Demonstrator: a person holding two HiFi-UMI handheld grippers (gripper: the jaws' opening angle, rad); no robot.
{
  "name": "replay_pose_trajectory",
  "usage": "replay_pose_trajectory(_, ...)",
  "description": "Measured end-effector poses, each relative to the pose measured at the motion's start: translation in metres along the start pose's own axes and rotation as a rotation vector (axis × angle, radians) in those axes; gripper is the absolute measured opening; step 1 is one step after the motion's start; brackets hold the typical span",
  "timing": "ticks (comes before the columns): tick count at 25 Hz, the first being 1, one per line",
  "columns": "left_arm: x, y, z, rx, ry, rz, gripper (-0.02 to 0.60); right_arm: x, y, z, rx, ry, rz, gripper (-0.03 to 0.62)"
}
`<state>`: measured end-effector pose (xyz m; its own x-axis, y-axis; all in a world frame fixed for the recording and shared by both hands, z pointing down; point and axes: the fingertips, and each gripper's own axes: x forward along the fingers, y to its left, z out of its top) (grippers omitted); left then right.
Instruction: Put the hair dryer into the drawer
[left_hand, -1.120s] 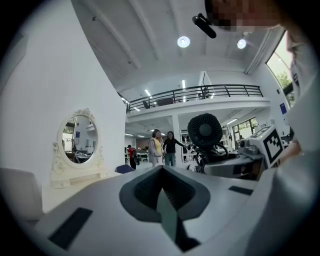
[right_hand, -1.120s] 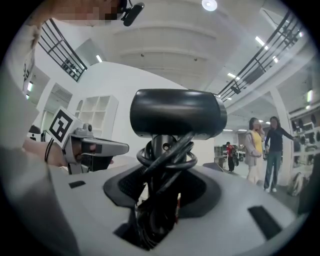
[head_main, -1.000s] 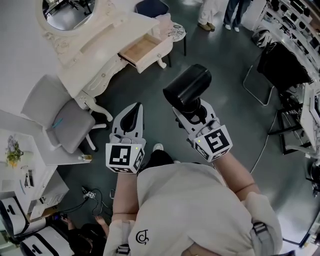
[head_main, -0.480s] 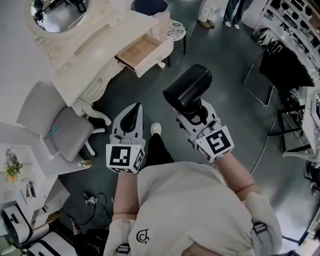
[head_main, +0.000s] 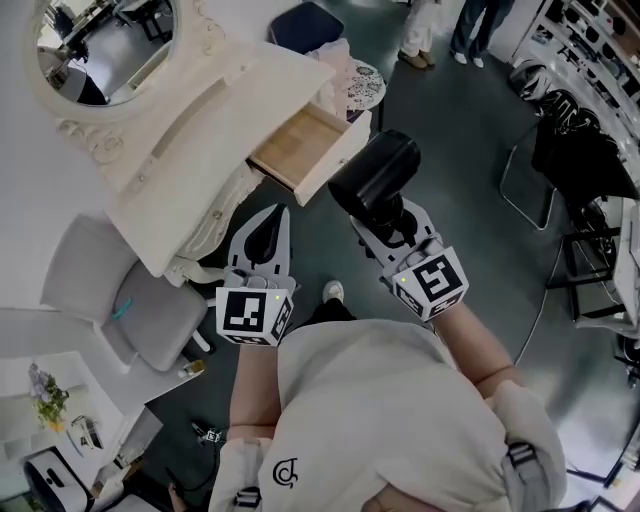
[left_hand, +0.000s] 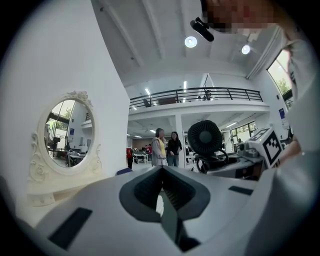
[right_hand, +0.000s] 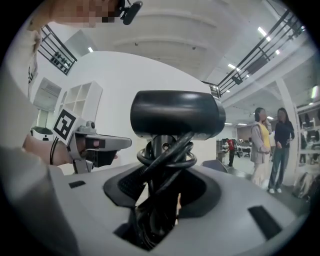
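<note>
My right gripper (right_hand: 161, 200) has its jaws clamped on the handle of the black hair dryer (right_hand: 177, 115). The handle stands upright between the pads with the coiled cord (right_hand: 167, 161) wound round it just above them, and the barrel sits crosswise over the jaw tips. My left gripper (left_hand: 161, 172) is beside it, jaws closed together with nothing between them.

I judge this to be the carry step: the dryer is in hand and not yet in the drawer. From the head view, the open wooden drawer (head_main: 298, 148) of the white dressing table (head_main: 190, 130) lies ahead of the right jaws and off to their left. Its front panel looks just beside the dryer's barrel. The left jaws point at the table's edge beneath that drawer.

Next I need to bring the right jaws across to the left until the barrel hangs over the drawer's bare bottom. Then I lower it in, mind the cord at the rim, and spread the jaws. The barrel looks broad against the drawer, so I'd turn it lengthwise.
</note>
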<state>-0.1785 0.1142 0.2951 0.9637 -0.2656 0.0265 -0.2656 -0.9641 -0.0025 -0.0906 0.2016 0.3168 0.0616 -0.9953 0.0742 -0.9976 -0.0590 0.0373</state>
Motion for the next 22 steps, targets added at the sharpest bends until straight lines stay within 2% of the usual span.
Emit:
replay_pose_trajectory(5,0.045,0.061,0.007,0.0,0.0,-0.001,0.012,0.073,-0.023,0.009,0.024,-0.006,0.004,0.187)
replay_pose_trajectory(12,0.085,0.1,-0.006,-0.025,0.0,0.011,0.012,0.135,-0.054,-0.012,0.07,0.049,0.038,0.187)
replay_pose_trajectory(18,0.127,0.131,-0.01,-0.015,0.014,0.116,0.012,0.199,-0.086,-0.018,0.068,0.055,0.184,0.187)
replay_pose_trajectory(22,0.157,0.156,-0.01,0.004,0.008,0.244,0.012,0.25,-0.113,-0.026,0.059,0.066,0.319,0.187)
